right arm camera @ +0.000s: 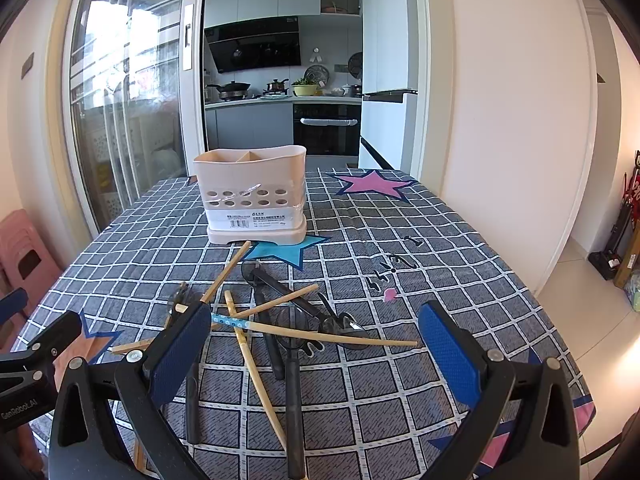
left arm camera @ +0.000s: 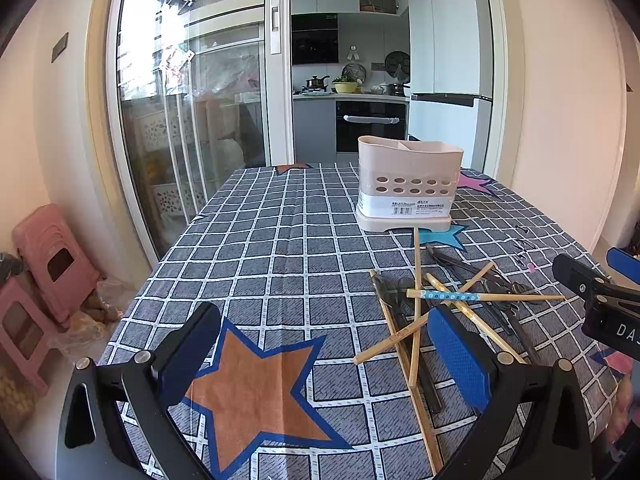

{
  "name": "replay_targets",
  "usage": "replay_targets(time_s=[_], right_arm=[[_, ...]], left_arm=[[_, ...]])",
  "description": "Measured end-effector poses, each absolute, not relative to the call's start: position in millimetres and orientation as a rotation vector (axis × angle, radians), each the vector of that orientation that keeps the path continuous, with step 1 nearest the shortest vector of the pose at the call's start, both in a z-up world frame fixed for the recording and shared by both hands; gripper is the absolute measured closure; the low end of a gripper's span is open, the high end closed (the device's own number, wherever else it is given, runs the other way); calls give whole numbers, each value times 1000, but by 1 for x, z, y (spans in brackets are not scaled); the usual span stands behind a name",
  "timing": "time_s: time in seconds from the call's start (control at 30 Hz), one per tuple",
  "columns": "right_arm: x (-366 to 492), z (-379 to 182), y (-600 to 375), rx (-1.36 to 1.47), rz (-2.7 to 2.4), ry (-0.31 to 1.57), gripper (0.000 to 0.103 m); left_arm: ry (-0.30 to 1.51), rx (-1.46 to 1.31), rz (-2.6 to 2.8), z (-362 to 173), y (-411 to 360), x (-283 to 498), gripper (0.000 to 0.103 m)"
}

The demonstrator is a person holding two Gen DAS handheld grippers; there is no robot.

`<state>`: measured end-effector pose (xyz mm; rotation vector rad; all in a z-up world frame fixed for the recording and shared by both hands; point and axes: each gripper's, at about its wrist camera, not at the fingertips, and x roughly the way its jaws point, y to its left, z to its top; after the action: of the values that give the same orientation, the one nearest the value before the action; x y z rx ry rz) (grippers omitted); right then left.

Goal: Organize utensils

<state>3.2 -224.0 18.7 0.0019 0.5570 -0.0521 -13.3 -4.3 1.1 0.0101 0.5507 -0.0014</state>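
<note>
While both grippers' fingers gape wide and empty, left gripper [left arm camera: 328, 354], right gripper [right arm camera: 316, 354], chopsticks [right arm camera: 256, 322] scattered below.

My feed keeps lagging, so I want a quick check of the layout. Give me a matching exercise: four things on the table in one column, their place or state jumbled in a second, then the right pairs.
Things:
1. utensil holder
2. blue-patterned chopstick
3. pink star
4. right tongs

Place or state:
A. printed on the tablecloth, right of the holder
B. open, holding nothing
C. upright at the far end, nothing visible inside
D. lying across the dark utensils in the pile

Pairs: 1-C, 2-D, 3-A, 4-B
</note>
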Motion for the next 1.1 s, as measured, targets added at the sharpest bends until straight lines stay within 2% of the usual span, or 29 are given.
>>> replay_targets(time_s=[1.1], right_arm=[[2,16,-222,4,-49,565,0]], left_arm=[[554,11,-2,0,-5,-13,0]])
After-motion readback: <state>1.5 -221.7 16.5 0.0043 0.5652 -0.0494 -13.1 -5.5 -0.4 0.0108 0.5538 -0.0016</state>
